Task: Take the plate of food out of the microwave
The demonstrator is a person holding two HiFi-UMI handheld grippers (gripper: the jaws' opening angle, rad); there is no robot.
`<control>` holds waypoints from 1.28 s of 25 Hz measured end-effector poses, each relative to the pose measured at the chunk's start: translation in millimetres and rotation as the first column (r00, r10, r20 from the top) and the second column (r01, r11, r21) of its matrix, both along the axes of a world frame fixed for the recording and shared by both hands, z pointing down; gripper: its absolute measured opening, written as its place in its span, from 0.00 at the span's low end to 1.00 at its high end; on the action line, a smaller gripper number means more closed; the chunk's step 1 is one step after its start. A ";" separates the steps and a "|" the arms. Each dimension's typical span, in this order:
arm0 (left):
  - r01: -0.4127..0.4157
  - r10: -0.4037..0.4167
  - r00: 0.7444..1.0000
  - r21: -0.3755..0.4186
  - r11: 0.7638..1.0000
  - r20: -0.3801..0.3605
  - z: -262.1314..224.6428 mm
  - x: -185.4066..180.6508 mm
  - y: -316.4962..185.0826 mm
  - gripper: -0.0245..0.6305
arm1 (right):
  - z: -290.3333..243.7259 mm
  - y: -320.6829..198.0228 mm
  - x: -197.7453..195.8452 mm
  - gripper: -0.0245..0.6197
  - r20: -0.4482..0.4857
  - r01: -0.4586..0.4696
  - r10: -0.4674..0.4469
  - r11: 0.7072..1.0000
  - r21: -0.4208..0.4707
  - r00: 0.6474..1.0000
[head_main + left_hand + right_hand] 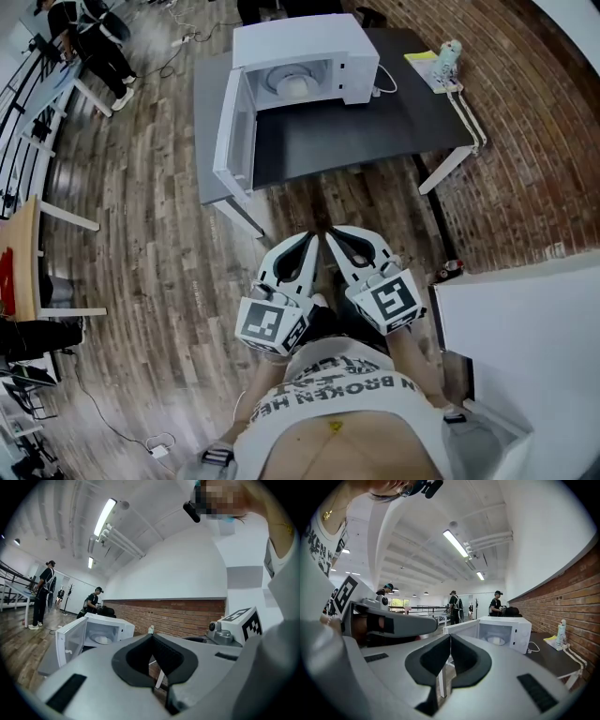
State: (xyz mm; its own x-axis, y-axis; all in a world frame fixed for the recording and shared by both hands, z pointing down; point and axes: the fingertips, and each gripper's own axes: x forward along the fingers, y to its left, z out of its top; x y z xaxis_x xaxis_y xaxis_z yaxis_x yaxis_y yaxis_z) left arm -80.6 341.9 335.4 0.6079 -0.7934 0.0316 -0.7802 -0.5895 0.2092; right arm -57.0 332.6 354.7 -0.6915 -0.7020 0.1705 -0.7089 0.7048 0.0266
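Note:
A white microwave (305, 58) stands on a dark table (375, 131) with its door (232, 141) swung open to the left. Inside it sits a white plate (292, 82) with pale food; the plate (102, 640) shows small in the left gripper view and the plate (496, 641) in the right gripper view too. My left gripper (314, 238) and right gripper (330, 232) are side by side close to my body, well short of the table's near edge. Both are shut with nothing between the jaws, tips touching in both gripper views.
A small bottle and a yellow pad (441, 64) lie at the table's right end by a white cable strip. A white wall or cabinet (525, 328) stands to my right. People (94, 42) work at desks on the far left over wood flooring.

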 end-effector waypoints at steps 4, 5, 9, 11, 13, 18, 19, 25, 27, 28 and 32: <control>0.033 -0.033 0.999 -0.002 0.999 0.003 4.0 -5.2 -13.9 0.05 | 2.2 -15.8 -5.4 0.05 0.010 0.024 -0.024 1.000 -0.008 1.000; 0.041 -0.041 0.999 -0.004 0.999 0.000 4.9 -6.6 -19.9 0.05 | 2.5 -21.6 -6.8 0.05 0.009 0.032 -0.032 0.999 -0.008 0.999; 0.058 -0.058 0.998 -0.007 0.998 -0.001 5.2 -6.4 -54.2 0.05 | 0.9 -56.1 -6.3 0.05 0.023 0.051 -0.051 0.999 0.002 0.998; 0.063 -0.063 0.998 -0.009 0.998 -0.004 5.5 -3.4 -74.7 0.05 | 0.9 -77.5 -3.4 0.05 0.020 0.057 -0.057 0.998 0.005 0.998; 0.061 -0.061 0.998 -0.008 0.998 -0.002 4.9 1.3 -96.6 0.05 | -1.0 -100.0 0.4 0.05 0.015 0.056 -0.056 0.998 0.001 0.998; 0.054 -0.054 0.998 0.005 0.999 0.015 -3.3 17.0 -152.0 0.05 | -8.8 -153.7 11.9 0.05 0.035 0.073 -0.073 0.997 0.009 0.997; 0.061 -0.061 0.998 0.007 0.998 0.017 -4.5 19.0 -161.0 0.05 | -8.8 -162.8 14.5 0.05 0.037 0.075 -0.075 0.997 0.002 0.997; 0.097 -0.097 0.994 -0.002 0.995 0.058 -3.7 30.8 -205.8 0.05 | -13.8 -212.1 23.0 0.05 0.066 0.112 -0.113 0.994 0.009 0.991; 0.111 -0.111 0.992 -0.004 0.994 0.059 -3.2 32.6 -217.3 0.05 | -13.4 -223.7 23.7 0.05 0.072 0.129 -0.129 0.992 0.008 0.989; 0.118 -0.118 0.991 -0.004 0.993 0.062 -3.6 33.5 -222.9 0.05 | -13.4 -229.3 24.0 0.05 0.076 0.138 -0.138 0.990 0.008 0.988; 0.152 -0.152 0.985 -0.001 0.988 0.084 -2.6 38.7 -241.5 0.05 | -12.5 -248.4 29.0 0.05 0.082 0.168 -0.168 0.986 0.003 0.982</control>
State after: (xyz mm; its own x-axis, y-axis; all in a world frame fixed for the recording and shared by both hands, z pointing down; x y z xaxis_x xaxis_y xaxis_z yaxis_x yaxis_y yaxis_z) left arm -42.0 100.4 332.7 0.4751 -0.8760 0.0829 -0.8756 -0.4613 0.1434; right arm -28.0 84.2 342.2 -0.8111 -0.5743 0.1107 -0.5803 0.8139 -0.0295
